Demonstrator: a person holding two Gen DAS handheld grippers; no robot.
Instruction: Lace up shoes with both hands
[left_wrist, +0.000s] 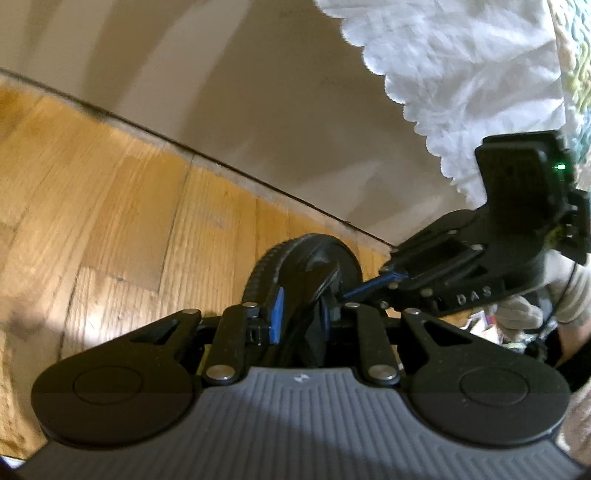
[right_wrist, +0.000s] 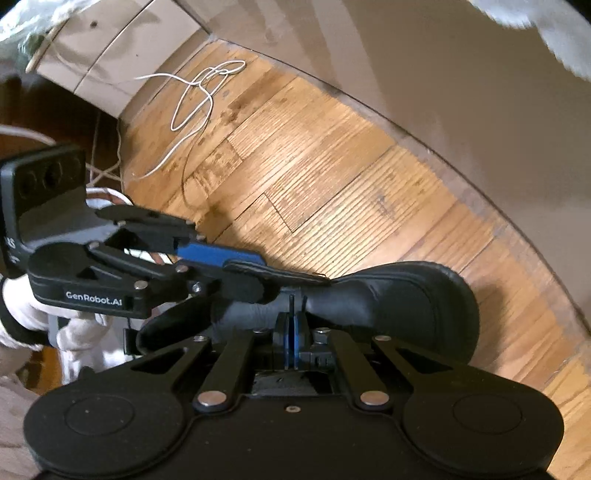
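Black leather shoe (right_wrist: 406, 295) sits just past both tools, above the wood floor (right_wrist: 314, 166) | right fingers (right_wrist: 291, 332) pressed together on a thin black lace or edge | left fingers (left_wrist: 299, 317) clamped on the tongue | risk: hard pull makes the grip slip

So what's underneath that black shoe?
Wooden floor lies around and beyond the black shoe, and a shadow falls beside it. Whether the sole rests on the boards or is lifted cannot be seen: both grippers and the shoe itself cover that spot.
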